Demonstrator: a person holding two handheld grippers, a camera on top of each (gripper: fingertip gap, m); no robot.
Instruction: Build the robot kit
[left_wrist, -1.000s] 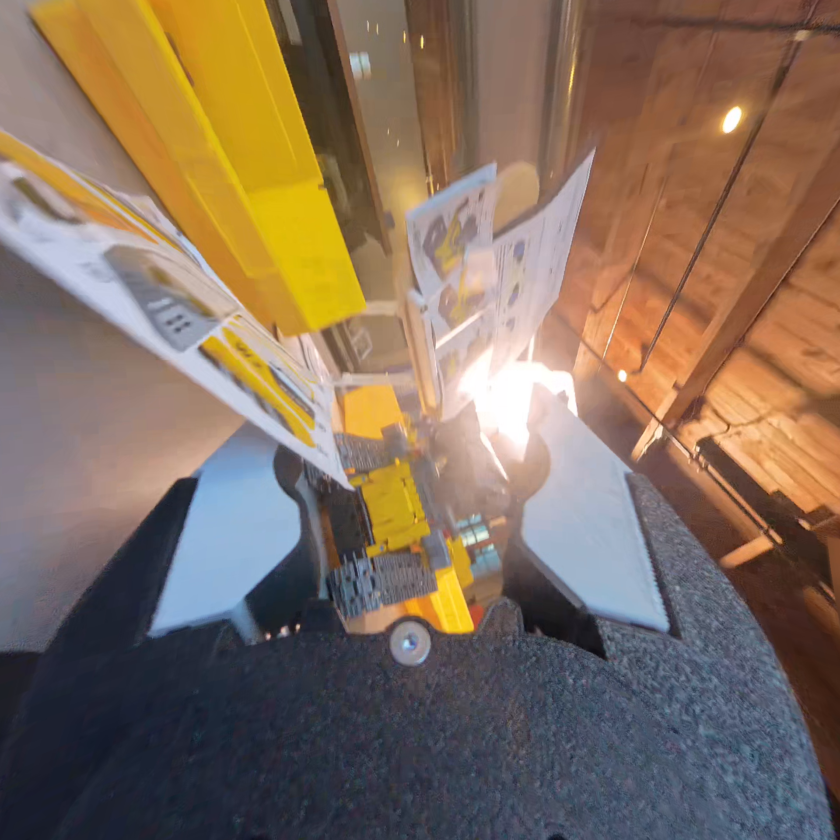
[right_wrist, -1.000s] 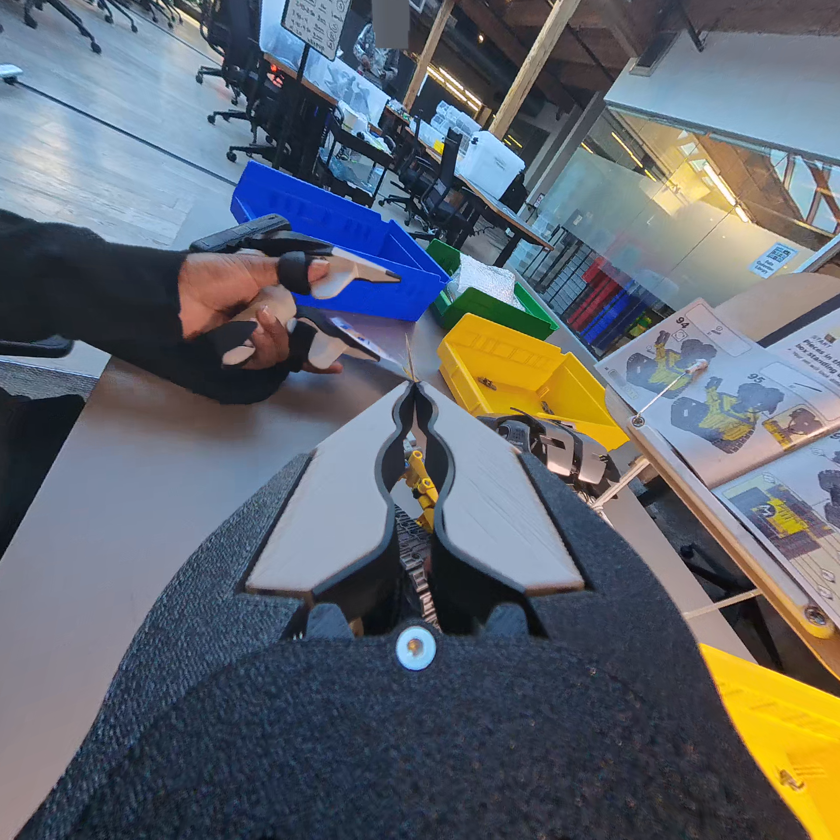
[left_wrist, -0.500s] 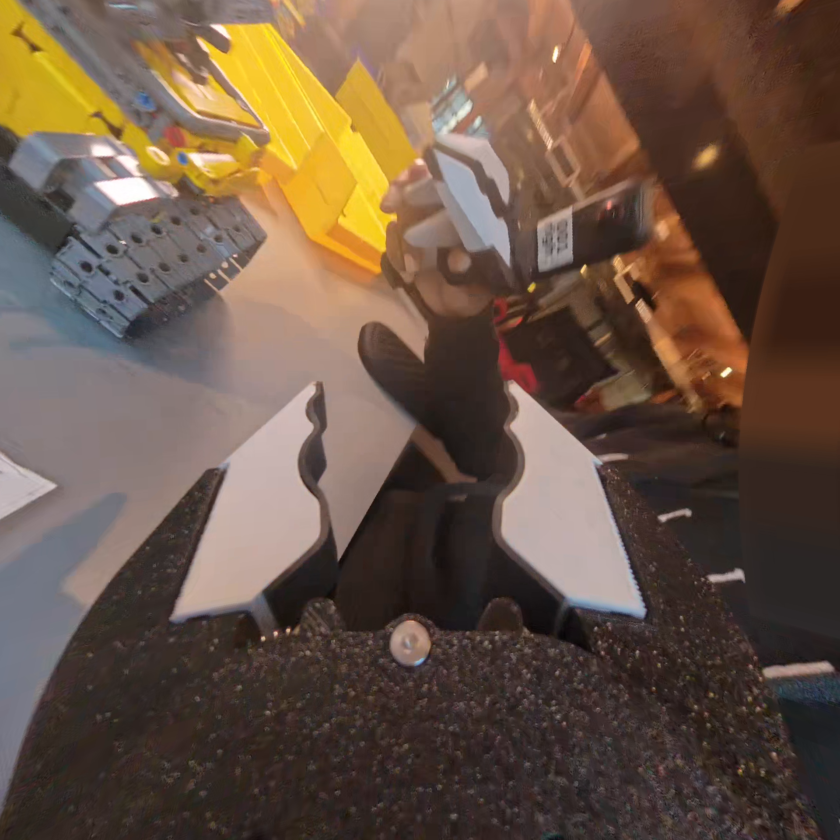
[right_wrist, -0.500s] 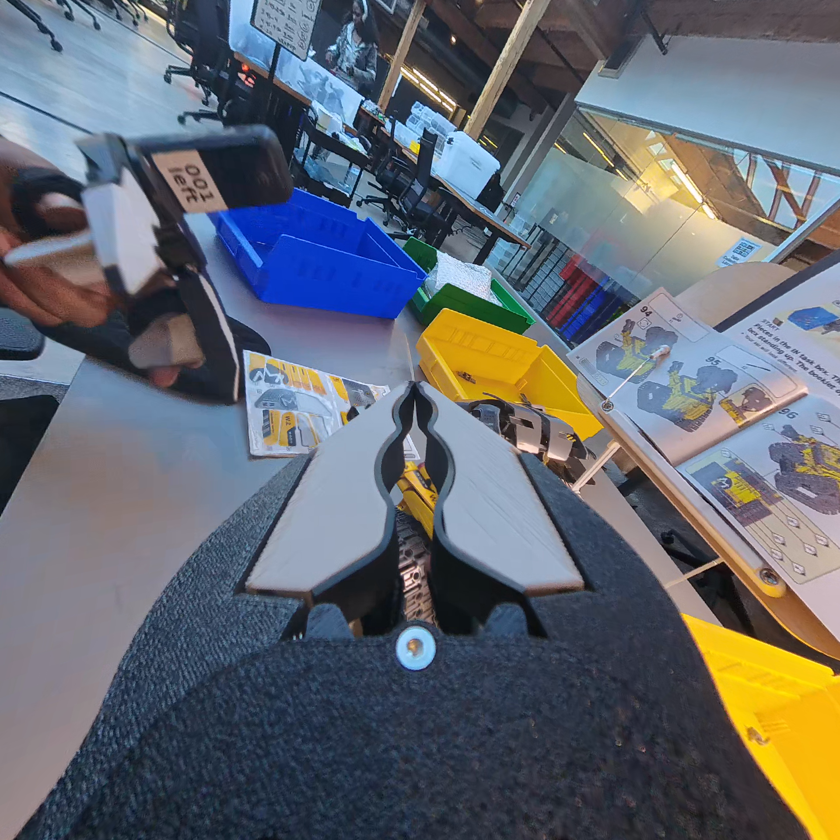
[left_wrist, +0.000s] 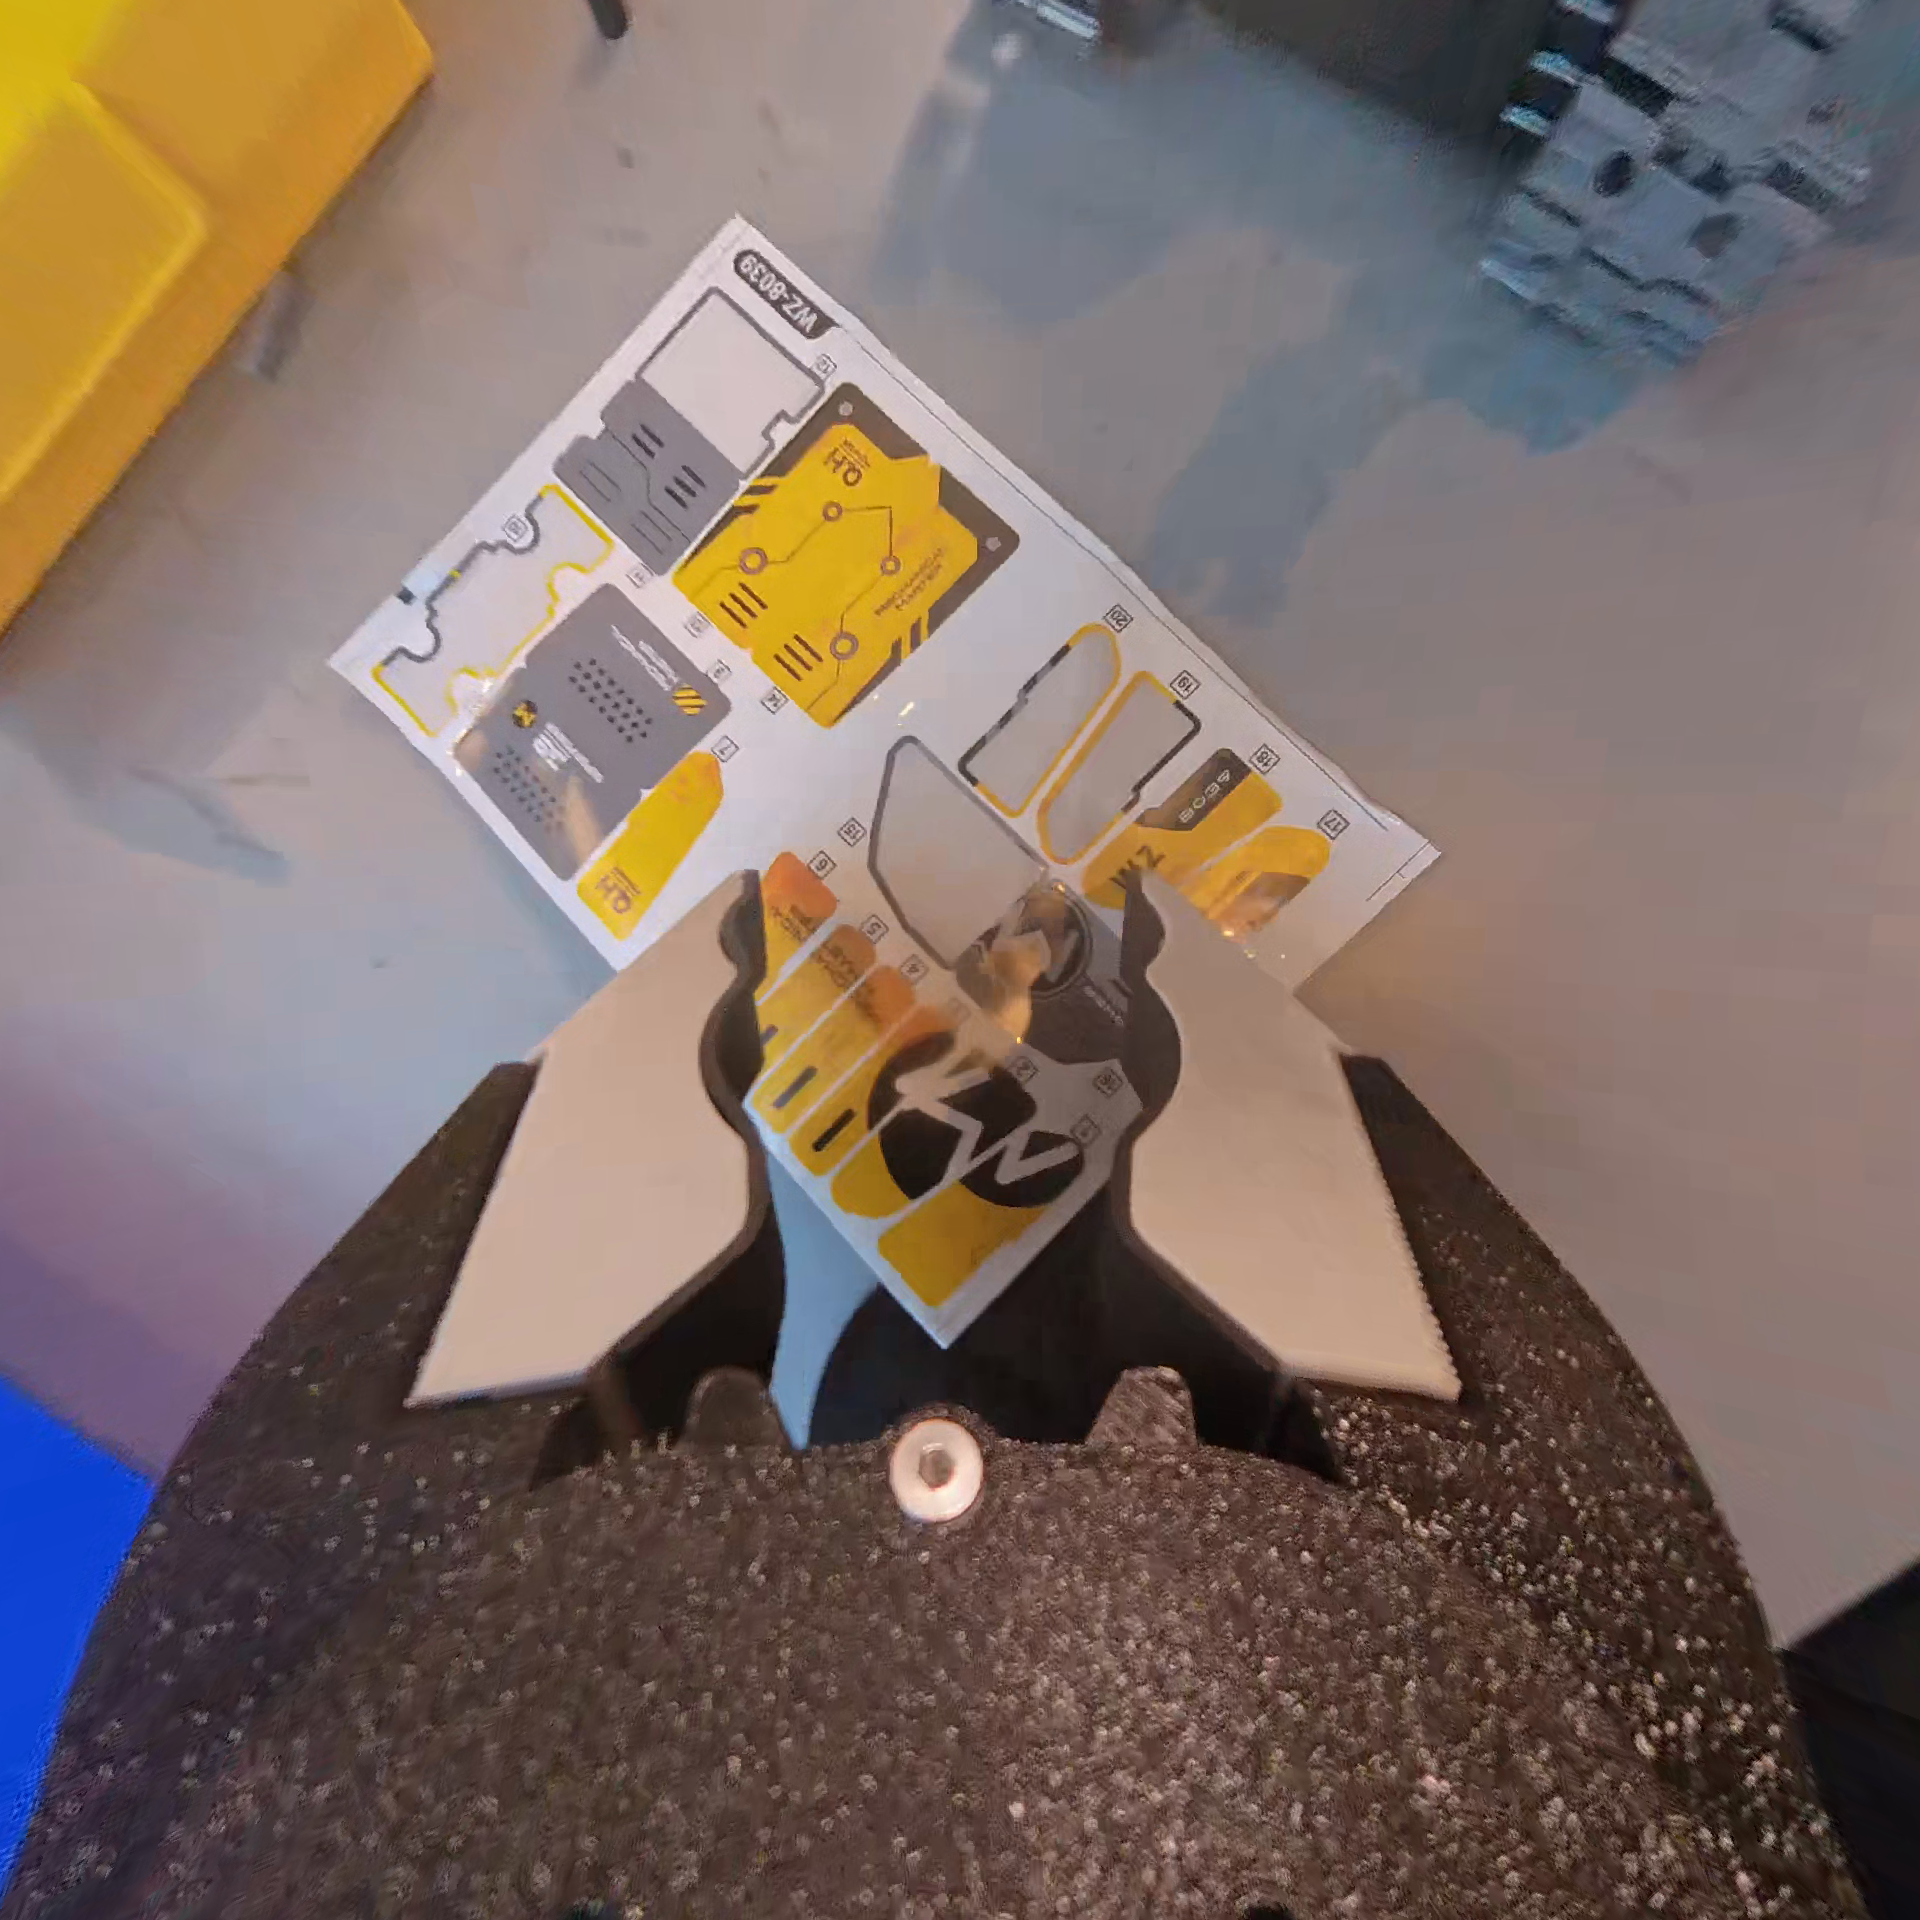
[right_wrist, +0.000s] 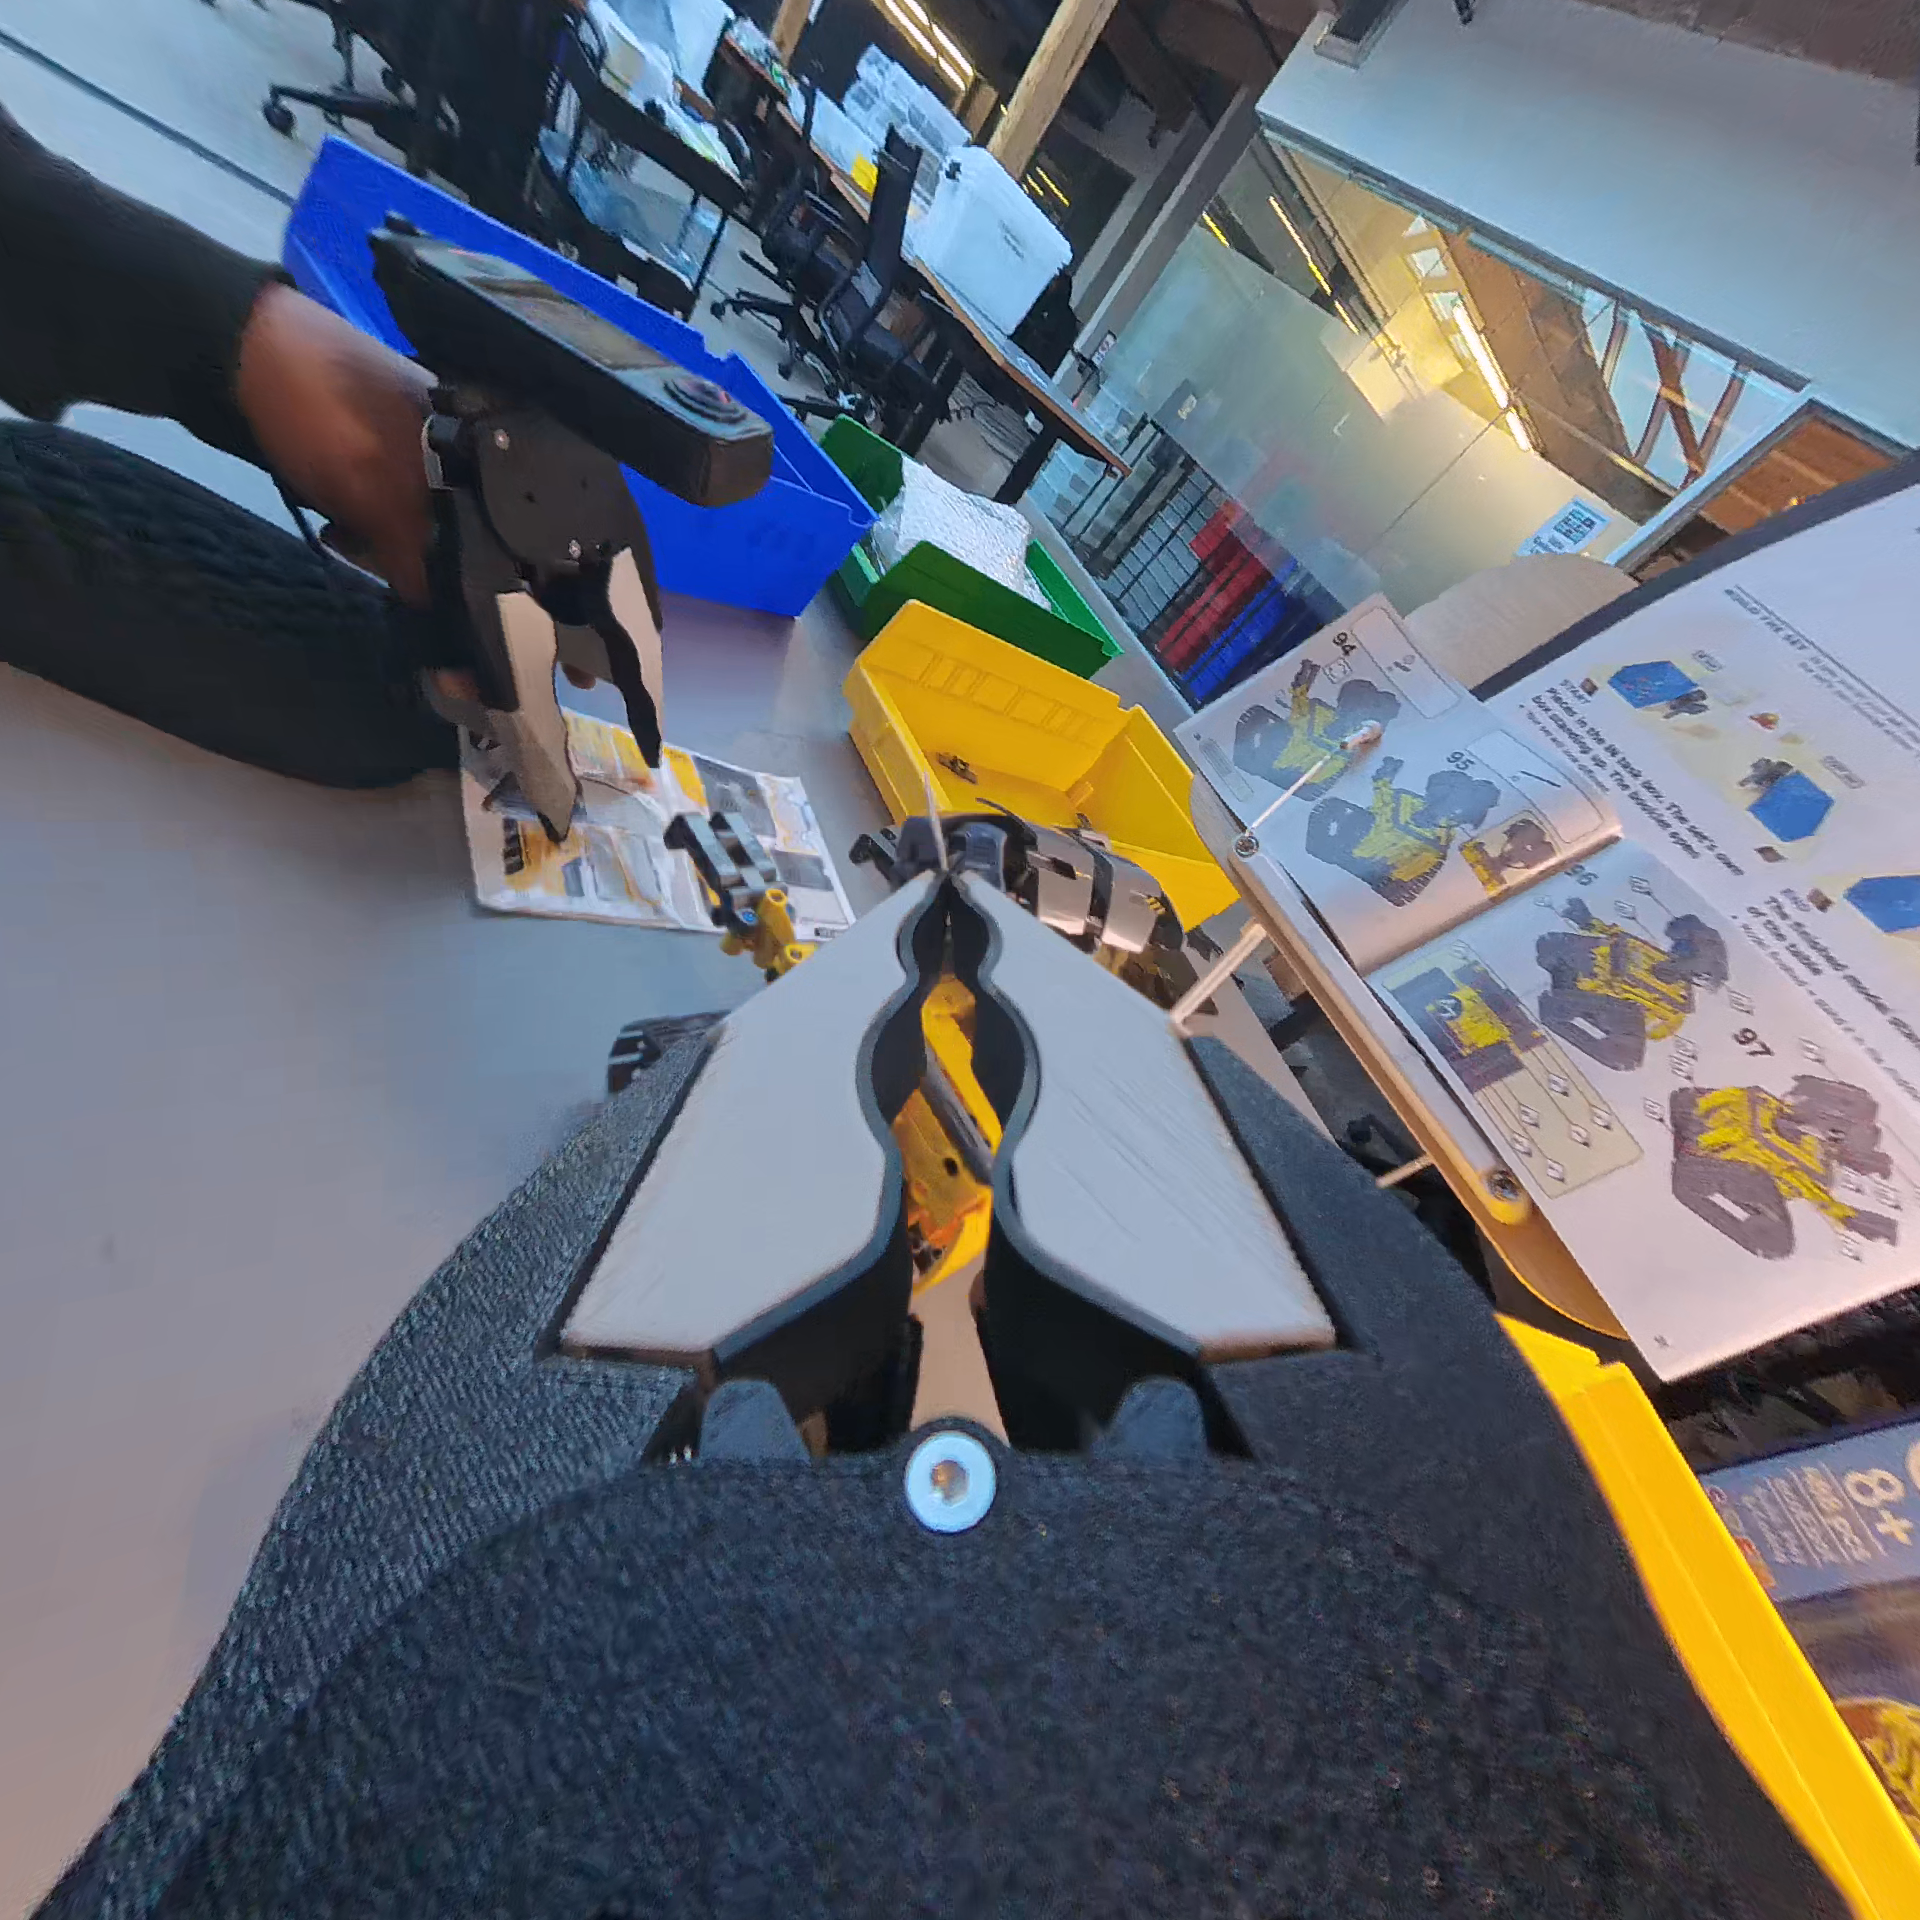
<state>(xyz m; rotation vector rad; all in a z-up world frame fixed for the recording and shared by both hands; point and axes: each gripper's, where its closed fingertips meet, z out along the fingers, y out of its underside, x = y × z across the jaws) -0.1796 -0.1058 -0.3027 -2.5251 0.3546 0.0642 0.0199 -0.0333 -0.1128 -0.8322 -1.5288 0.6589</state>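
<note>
A white sticker sheet (left_wrist: 831, 623) with yellow and grey decals lies on the grey table (left_wrist: 1558, 727). My left gripper (left_wrist: 940, 894) is open and points down at it, and the sheet's near corner shows between the jaws. In the right wrist view the left gripper (right_wrist: 603, 795) has its tips at the sheet (right_wrist: 665, 862); I cannot tell whether they touch it. My right gripper (right_wrist: 940, 883) is shut on a thin pale sliver (right_wrist: 932, 821) that sticks out past its tips. It is just above a yellow and grey brick model (right_wrist: 1081, 894).
Blue bin (right_wrist: 727, 520), green bin (right_wrist: 966, 592) and yellow bin (right_wrist: 1018, 727) stand in a row at the back. An open instruction booklet (right_wrist: 1558, 883) leans on a stand at right. Another yellow bin (right_wrist: 1714, 1610) is at near right. The model's grey tracks (left_wrist: 1683, 187) lie beyond the sheet. Spacing between my two grippers at the tips: around 30 cm.
My left gripper swung from facing the booklet and model, across the room, to pointing down over the sticker sheet, which now lies on the table. My right gripper stayed shut and shifted slightly.
</note>
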